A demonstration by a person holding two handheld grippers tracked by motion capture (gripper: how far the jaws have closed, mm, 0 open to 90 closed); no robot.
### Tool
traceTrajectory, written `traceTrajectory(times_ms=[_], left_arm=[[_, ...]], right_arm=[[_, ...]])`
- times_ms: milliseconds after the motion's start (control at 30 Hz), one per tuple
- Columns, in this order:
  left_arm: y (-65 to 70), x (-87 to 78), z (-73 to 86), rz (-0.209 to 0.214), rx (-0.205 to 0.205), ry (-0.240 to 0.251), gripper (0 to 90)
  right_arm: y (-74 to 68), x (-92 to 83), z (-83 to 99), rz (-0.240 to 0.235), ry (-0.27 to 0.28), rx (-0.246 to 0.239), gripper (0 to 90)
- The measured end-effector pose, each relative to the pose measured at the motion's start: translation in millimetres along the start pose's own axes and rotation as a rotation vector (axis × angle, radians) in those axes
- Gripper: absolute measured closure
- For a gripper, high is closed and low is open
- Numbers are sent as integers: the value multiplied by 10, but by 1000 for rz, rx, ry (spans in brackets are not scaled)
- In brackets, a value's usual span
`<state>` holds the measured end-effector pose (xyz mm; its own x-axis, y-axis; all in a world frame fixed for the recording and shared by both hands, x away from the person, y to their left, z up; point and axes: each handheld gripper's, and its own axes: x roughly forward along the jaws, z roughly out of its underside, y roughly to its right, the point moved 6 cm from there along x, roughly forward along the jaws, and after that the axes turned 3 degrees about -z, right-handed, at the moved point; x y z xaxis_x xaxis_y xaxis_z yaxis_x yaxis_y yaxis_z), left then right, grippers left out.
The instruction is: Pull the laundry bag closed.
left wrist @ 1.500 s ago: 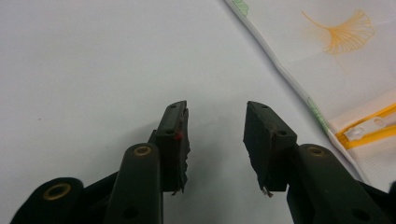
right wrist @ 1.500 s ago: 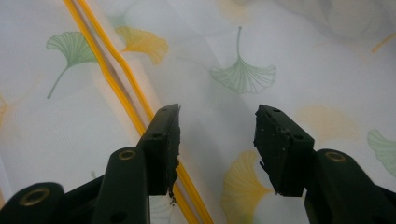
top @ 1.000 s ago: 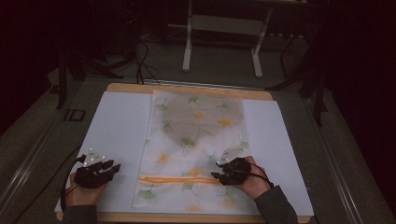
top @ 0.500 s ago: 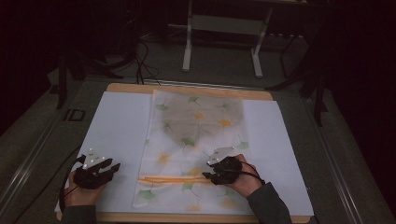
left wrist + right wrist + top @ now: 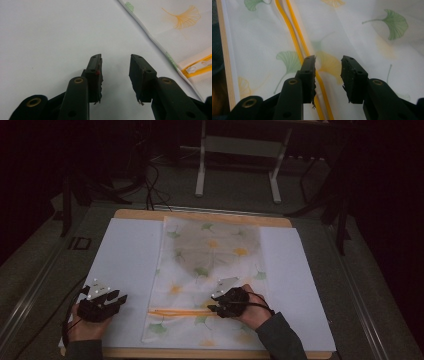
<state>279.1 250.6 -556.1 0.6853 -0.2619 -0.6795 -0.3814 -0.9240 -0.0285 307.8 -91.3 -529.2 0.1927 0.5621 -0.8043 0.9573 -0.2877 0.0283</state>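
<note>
— Left gripper (image 5: 114,301): jaws apart, nothing between, resting over the bare white sheet of the table (image 5: 125,255). Off to its right, apart from it, the near left edge of the white mesh laundry bag printed with green and orange ginkgo leaves (image 5: 210,270).

— And the yellow zipper (image 5: 180,312)?

— Running left to right across the bag's near end, long axis crosswise to the person. White pull tab (image 5: 194,68) at the left end, seen in the left gripper view just inside the bag's edge.

— Nearer hand?

— For the tab, probably the left. For the zipper's right end, plainly the right gripper (image 5: 216,305).

— State of that one?

— Jaws just been closing, yet apart and gripping nothing. In the right gripper view, yellow zipper tape (image 5: 298,50) passing under the left jaw, mesh under the gap.

— Next move?

— Likely a pinch on the cloth beside the zipper, lined up across that long axis.
</note>
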Motion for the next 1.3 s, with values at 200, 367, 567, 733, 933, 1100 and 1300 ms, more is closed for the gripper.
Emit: traceTrajectory(times_ms=[200,367,567,733,933,1100,1300], left_arm=[[-2,-1,1,-2,0,-2,623],[2,2,3,-6,2,-8,626],[-1,0,8,-19,13,-23,628],[-9,-9,4,-16,6,-19,631],[-7,-8,4,-12,7,-20,621],[19,5,12,-8,16,-27,621],[16,5,11,-7,15,-27,620]], right_arm=[[-55,67,-97,-20,6,-22,627],[-83,110,-168,-26,19,-31,624],[-116,160,-246,-36,28,-46,629],[-144,216,-300,-42,25,-58,630],[-196,297,-358,-66,15,-67,666],[-235,366,-390,-79,26,-73,674],[-286,448,-439,-87,28,-87,699]])
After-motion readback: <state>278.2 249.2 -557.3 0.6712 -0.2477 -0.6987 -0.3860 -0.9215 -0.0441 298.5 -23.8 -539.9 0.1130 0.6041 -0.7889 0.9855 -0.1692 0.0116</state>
